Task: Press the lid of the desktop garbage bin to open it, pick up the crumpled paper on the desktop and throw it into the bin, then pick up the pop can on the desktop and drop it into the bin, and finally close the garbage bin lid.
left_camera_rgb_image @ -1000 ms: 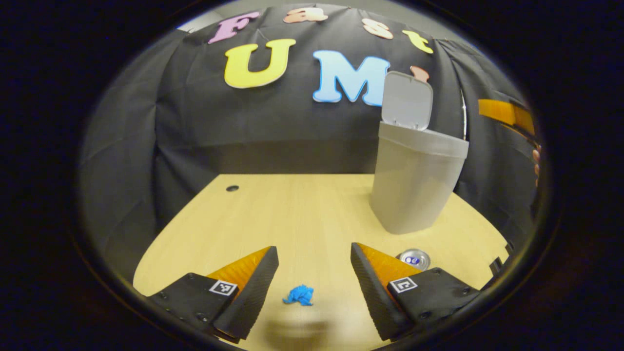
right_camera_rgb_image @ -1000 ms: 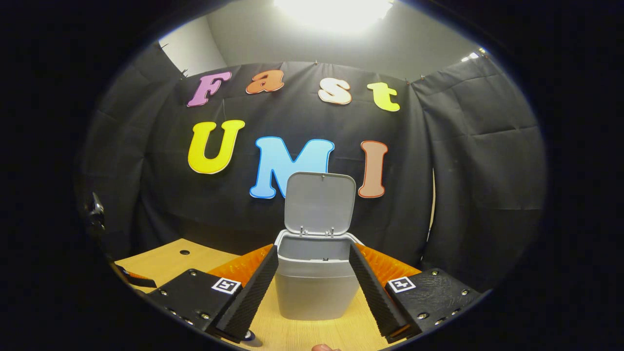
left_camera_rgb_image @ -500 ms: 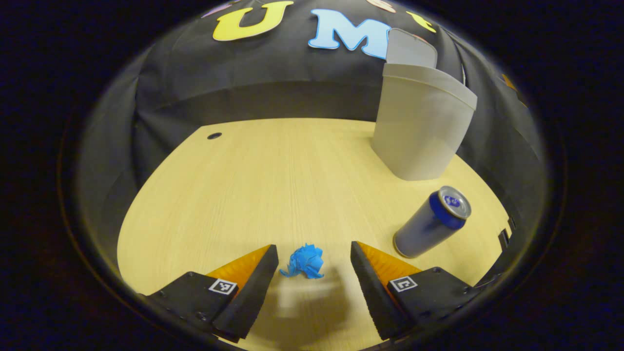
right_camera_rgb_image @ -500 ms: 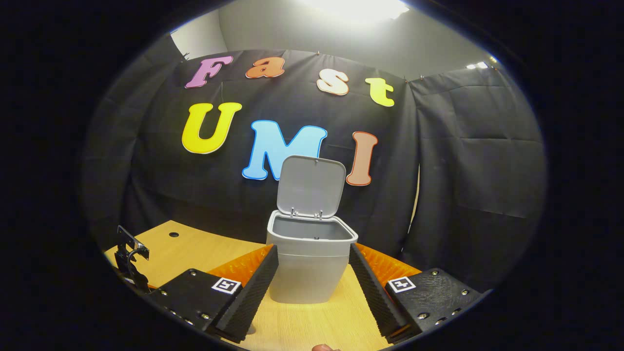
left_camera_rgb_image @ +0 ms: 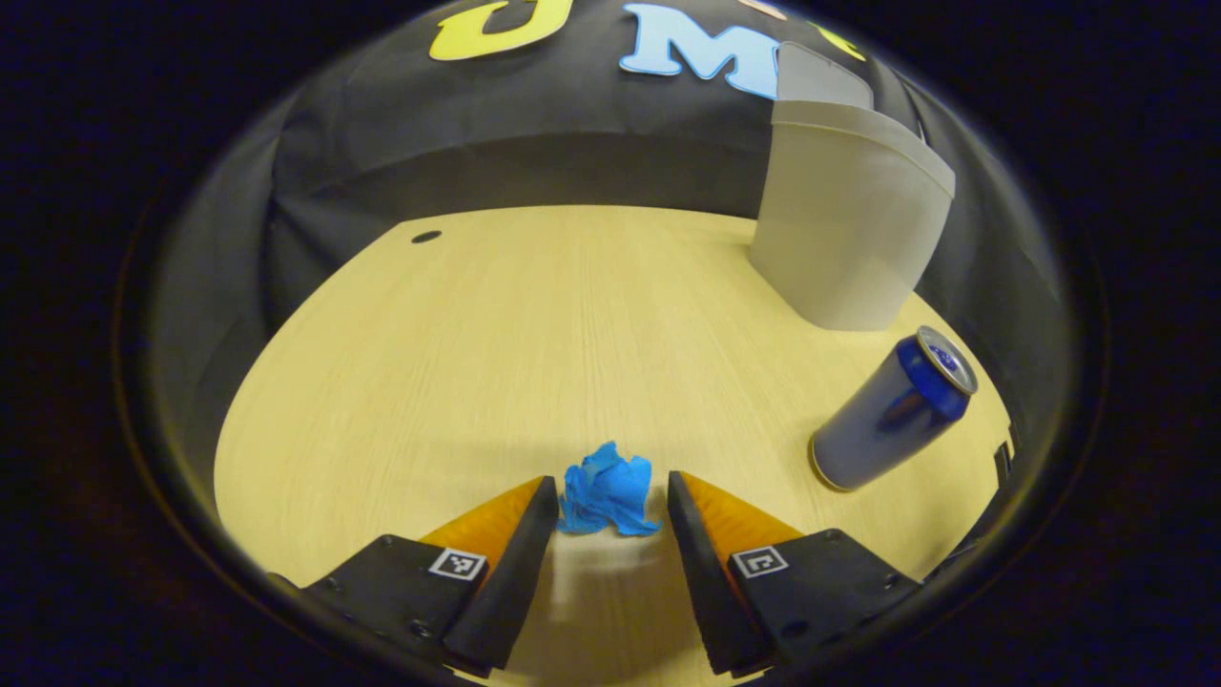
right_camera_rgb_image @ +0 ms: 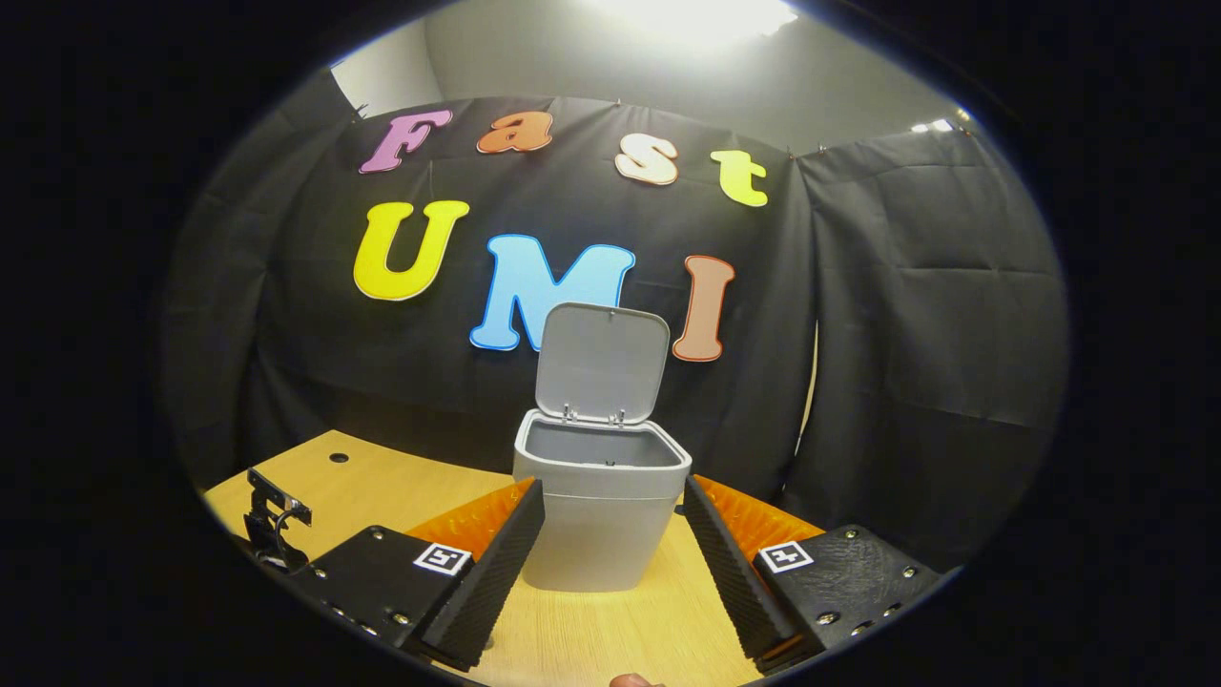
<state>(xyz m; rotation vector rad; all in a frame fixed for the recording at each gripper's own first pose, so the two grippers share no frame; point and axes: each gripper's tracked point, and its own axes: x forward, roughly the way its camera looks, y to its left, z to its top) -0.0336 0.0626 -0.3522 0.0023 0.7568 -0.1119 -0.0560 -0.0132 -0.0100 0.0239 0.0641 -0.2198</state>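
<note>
- Left gripper [left_camera_rgb_image: 610,491]: jaws open, low over the bench [left_camera_rgb_image: 496,334], crumpled blue paper [left_camera_rgb_image: 608,498] btwn the fingertips; contact can't tell.
- Wide bare bench ahead and to the left, up to the far edge.
- Pop can [left_camera_rgb_image: 892,410] upright, well right; gray bin [left_camera_rgb_image: 849,229] beyond it, lid [right_camera_rgb_image: 601,363] up.
- Right gripper [right_camera_rgb_image: 613,525]: open, empty, facing the bin.

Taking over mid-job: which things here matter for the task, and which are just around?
Job:
- crumpled paper, between the left gripper fingers
- pop can, standing
- bin, lid up

Just around:
- table
- cable hole
- right gripper, open and idle
</note>
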